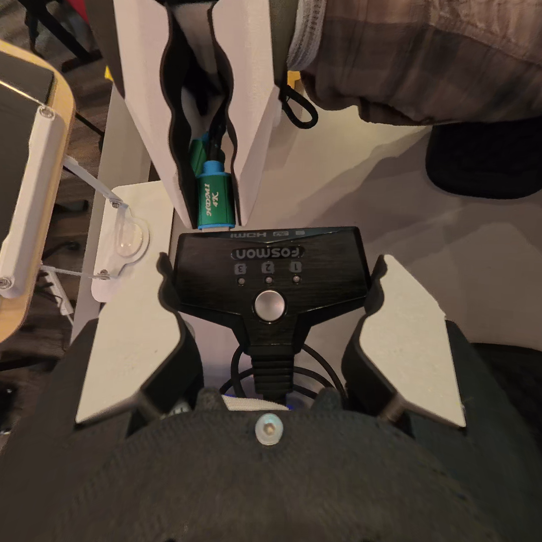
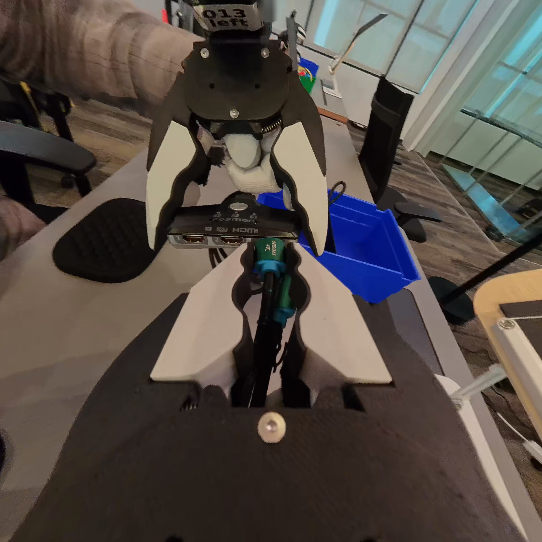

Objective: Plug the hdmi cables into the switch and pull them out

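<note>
My left gripper [image 1: 271, 264] is shut on the black HDMI switch [image 1: 269, 278] and grips its two sides, holding it above the table. My right gripper [image 2: 268, 249] is shut on a green HDMI plug [image 2: 267, 247] with a blue collar. The plug meets the switch at its third port, with a sliver of metal tip showing in the left wrist view [image 1: 215, 202]. The two other ports [image 2: 211, 240] are empty. A second green plug [image 2: 286, 296] hangs loose between my right fingers, behind the first. The switch's own cable [image 1: 274, 372] runs back under my left gripper.
A blue bin [image 2: 366, 249] stands on the grey table [image 2: 73, 322] behind the switch. A black textured pad [image 2: 102, 240] lies to the left. A light wood table [image 2: 498, 296] is at the right edge. A person's sleeve [image 1: 425, 58] is close above. My two grippers' fingertips are within a few centimetres of each other.
</note>
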A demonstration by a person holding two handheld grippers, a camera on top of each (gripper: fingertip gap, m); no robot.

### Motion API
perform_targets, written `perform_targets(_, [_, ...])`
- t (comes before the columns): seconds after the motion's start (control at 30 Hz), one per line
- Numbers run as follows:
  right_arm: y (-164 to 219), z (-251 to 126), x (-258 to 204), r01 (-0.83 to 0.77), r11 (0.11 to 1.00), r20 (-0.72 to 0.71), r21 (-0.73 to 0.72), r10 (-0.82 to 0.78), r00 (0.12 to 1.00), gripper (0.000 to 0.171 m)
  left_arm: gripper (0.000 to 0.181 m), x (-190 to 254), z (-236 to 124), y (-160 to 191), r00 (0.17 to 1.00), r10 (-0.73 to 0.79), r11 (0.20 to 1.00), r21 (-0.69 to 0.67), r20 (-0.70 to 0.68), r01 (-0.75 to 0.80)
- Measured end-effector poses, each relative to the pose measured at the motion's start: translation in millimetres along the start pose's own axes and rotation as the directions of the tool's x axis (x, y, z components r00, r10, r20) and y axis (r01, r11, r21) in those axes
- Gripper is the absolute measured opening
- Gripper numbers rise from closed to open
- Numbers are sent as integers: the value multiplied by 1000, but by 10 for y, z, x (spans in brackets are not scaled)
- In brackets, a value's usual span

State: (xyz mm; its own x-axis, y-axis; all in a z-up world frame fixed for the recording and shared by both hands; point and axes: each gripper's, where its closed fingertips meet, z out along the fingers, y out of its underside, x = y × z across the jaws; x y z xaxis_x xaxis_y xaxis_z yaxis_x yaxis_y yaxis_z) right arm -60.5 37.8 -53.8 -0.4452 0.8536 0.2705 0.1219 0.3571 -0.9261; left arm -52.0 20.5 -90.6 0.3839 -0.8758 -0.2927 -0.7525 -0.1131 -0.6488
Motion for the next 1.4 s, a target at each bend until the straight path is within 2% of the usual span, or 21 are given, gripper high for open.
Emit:
perform_targets(0.13, [-18, -69, -29, -15, 999, 30, 43, 14, 999, 20, 125, -14, 23, -48, 999, 32, 999, -21, 32, -31])
perform_targets(0.2, [-19, -85, 3, -5, 999, 7, 44, 5, 1000, 20, 125, -34, 34, -81, 999, -17, 1000, 9, 34, 16])
perform_targets(0.37, [30, -125, -26, 81, 986, -58, -147, -91, 994, 20, 124, 37, 102, -131, 992, -124, 986, 118, 31, 119])
perform_targets(0.43, [-1, -137, -55, 104, 979, -62, -176, -117, 991, 20, 124, 61, 84, -173, 991, -132, 979, 161, 37, 124])
perform_targets(0.63, [-103, -212, -235, 42, 999, 62, -34, -40, 997, 20, 125, 195, 49, -254, 996, -29, 994, 112, 82, 19])
perform_targets(0.8, [-122, -241, -221, 10, 999, 91, 54, -15, 996, 20, 125, 149, 61, -257, 991, -42, 995, 97, 128, 30])
perform_targets(0.97, [-59, -207, -196, 46, 998, 43, -50, -44, 998, 20, 124, 158, 93, -235, 986, -114, 983, 160, 125, 94])
perform_targets(1.17, [-85, -241, -237, 96, 983, 0, -154, -97, 995, 20, 124, 185, 103, -275, 983, -114, 974, 210, 147, 82])
perform_targets(1.33, [-140, -304, -342, 65, 997, 86, -48, -60, 994, 19, 125, 261, 93, -323, 981, -27, 987, 162, 193, -4])
perform_targets(1.4, [-120, -309, -367, 62, 997, 105, -47, -56, 993, 20, 125, 274, 99, -312, 980, -17, 989, 148, 196, -12])
